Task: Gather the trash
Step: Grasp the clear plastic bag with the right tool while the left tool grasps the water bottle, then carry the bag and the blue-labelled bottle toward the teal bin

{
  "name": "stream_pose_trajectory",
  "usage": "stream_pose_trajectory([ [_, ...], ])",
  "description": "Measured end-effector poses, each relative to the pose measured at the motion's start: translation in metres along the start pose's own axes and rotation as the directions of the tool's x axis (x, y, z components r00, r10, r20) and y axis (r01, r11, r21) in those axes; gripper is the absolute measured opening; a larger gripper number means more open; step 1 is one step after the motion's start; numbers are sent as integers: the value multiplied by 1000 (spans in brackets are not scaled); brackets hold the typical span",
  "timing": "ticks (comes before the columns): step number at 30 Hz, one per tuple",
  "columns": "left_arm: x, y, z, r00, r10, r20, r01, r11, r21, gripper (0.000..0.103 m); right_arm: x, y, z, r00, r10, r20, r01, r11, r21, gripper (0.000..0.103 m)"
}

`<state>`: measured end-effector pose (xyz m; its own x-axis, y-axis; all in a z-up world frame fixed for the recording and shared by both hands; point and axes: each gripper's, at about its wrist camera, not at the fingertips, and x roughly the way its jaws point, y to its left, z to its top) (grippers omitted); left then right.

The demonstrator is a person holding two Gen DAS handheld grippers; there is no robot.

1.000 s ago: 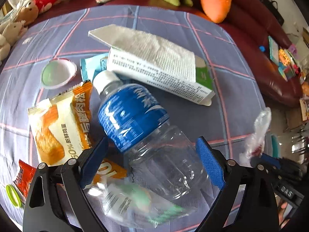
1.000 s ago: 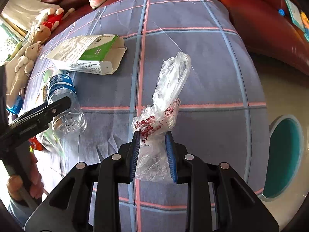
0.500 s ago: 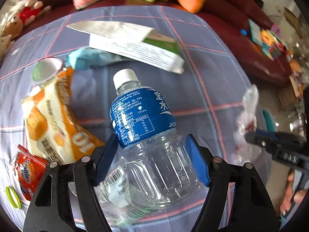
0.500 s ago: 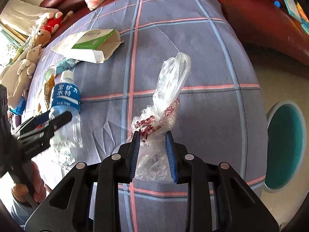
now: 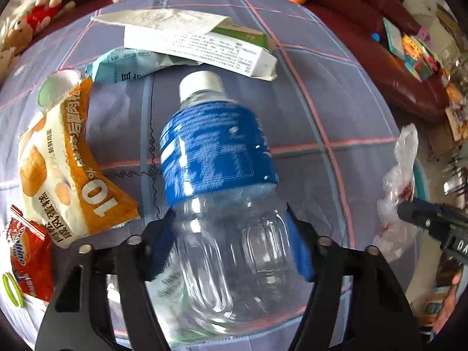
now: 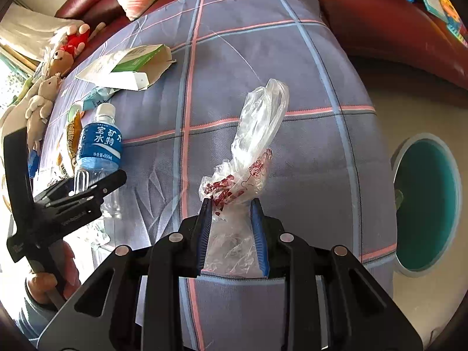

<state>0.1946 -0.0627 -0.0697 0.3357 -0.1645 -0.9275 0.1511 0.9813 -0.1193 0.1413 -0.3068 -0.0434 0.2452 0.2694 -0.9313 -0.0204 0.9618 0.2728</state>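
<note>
My left gripper (image 5: 231, 251) is shut on a clear plastic bottle (image 5: 222, 187) with a blue label and white cap, held upright above the checked cloth; it also shows in the right wrist view (image 6: 99, 149). My right gripper (image 6: 232, 225) is shut on a crumpled clear plastic bag (image 6: 251, 158) with red print, held above the cloth; the bag also shows in the left wrist view (image 5: 397, 187). An orange snack wrapper (image 5: 61, 169), a red wrapper (image 5: 26, 260), a teal wrapper (image 5: 128, 64) and an opened white-green carton (image 5: 204, 44) lie on the cloth.
A teal round bin (image 6: 424, 204) stands on the floor at the right of the table. A dark red sofa (image 6: 380, 17) with plush toys (image 6: 49, 87) runs behind the table. A green ring (image 5: 11, 289) lies at the left edge.
My left gripper closed on the bottle and lifted it upright off the cloth. My right gripper kept holding the bag with little movement.
</note>
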Motion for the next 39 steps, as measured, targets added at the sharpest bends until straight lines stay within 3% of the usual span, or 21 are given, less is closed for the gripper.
stream_pose_trajectory([
  [8, -46, -17, -11, 994, -31, 107, 25, 998, 63, 67, -17, -5, -4, 999, 11, 52, -12, 1000, 15, 26],
  [14, -71, -32, -14, 988, -73, 139, 57, 991, 118, 67, -36, -15, -7, 995, 21, 93, -24, 999, 29, 26],
  [28, -71, -140, -4, 981, -125, 148, 76, 951, 301, 67, -77, -86, -32, 981, -16, 192, -12, 990, 144, 26],
  [39, -60, -220, -12, 983, -151, 106, 92, 899, 428, 67, -102, -175, -66, 965, -53, 257, -27, 955, 297, 26],
])
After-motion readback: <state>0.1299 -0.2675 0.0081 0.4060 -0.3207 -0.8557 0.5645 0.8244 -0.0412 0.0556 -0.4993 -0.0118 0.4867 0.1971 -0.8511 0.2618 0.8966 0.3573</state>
